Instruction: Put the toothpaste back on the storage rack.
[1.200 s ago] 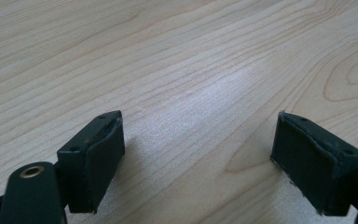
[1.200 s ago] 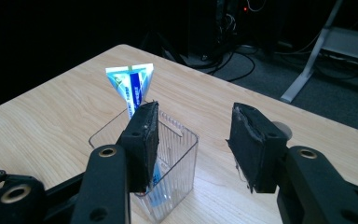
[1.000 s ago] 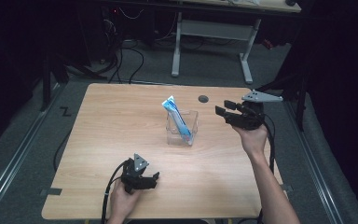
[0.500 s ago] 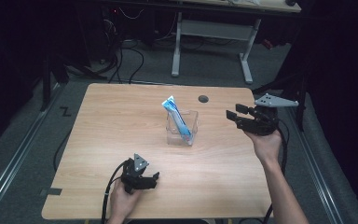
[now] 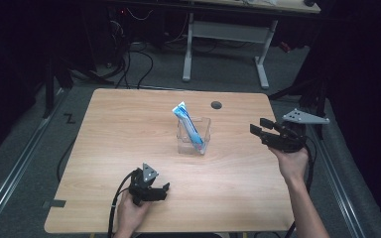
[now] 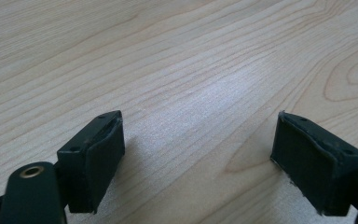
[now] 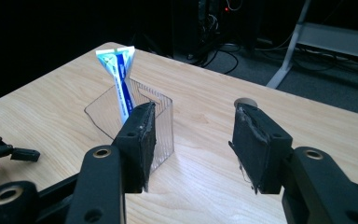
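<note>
Right tool (image 5: 259, 128) has drawn rightward, gaping (empty), well apart from possibly a toothpaste tube (image 5: 188, 124).

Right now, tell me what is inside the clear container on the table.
Inside the clear container stands one blue-and-white tube, leaning, its flat crimped end sticking out above the rim. Its lower end is blurred through the plastic wall; I cannot tell if anything lies beneath it.

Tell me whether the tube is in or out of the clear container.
In. The tube stands tilted inside the clear container, its flat end sticking out above the rim.
</note>
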Action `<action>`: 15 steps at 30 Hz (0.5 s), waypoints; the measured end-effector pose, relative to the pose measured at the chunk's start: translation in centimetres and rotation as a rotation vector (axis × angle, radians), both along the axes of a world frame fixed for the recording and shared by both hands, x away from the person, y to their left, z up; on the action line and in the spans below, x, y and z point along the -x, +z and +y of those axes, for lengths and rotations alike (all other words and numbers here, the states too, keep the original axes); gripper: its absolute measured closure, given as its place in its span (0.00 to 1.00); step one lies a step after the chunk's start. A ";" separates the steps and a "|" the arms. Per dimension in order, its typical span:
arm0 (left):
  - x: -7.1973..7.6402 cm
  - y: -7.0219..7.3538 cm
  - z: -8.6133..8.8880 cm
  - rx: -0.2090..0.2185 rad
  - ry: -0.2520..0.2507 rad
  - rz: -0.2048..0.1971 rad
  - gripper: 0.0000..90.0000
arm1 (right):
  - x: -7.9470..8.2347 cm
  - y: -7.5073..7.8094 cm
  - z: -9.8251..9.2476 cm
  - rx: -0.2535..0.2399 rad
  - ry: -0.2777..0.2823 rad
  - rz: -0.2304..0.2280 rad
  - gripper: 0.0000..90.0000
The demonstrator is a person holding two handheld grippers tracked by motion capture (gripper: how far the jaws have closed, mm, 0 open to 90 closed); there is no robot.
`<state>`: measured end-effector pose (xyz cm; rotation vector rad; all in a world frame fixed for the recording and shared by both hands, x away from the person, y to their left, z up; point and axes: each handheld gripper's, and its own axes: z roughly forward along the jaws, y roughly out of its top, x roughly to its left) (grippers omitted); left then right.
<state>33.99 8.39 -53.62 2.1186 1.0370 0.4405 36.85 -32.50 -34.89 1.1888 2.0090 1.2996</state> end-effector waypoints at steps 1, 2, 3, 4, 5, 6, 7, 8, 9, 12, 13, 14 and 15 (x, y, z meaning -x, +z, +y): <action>0.0 0.0 0.0 -0.001 0.000 0.000 0.19 | 0.1 -0.1 -0.1 -0.005 -0.002 0.000 0.55; 0.0 0.0 0.0 0.000 0.000 0.000 0.19 | 0.2 -0.3 -0.3 -0.008 -0.003 0.001 0.55; 0.0 0.0 0.0 -0.001 0.000 0.001 0.19 | 0.3 -0.4 -0.3 -0.011 -0.005 0.003 0.55; 0.0 0.0 0.0 -0.001 0.000 0.000 0.19 | 0.3 -0.6 -0.4 -0.009 -0.008 0.003 0.55; 0.0 0.0 0.0 -0.002 0.000 0.001 0.19 | 0.4 -0.8 -0.5 -0.011 -0.010 0.005 0.55; 0.0 0.0 0.0 0.000 0.000 0.000 0.19 | 0.5 -1.0 -0.6 -0.012 -0.012 0.008 0.55; 0.0 0.0 0.0 0.000 0.000 0.000 0.19 | 0.5 -1.2 -0.7 -0.013 -0.013 0.012 0.55; 0.0 0.0 0.0 0.000 0.000 0.000 0.19 | 0.6 -1.4 -0.8 -0.013 -0.015 0.013 0.55; 0.0 0.0 0.0 0.000 0.000 0.000 0.19 | 0.7 -1.5 -0.9 -0.012 -0.021 0.014 0.55; 0.0 0.0 0.0 0.001 0.001 0.001 0.19 | 0.8 -2.2 -1.2 -0.023 -0.029 0.017 0.55; 0.0 0.0 0.0 0.000 0.001 0.000 0.19 | 0.9 -2.4 -1.3 -0.024 -0.032 0.021 0.55; 0.0 0.0 0.0 0.000 0.000 0.000 0.19 | 0.9 -2.6 -1.4 -0.023 -0.034 0.026 0.55; 0.0 0.0 0.0 -0.001 0.000 0.000 0.19 | 0.9 -2.8 -1.5 -0.023 -0.036 0.029 0.55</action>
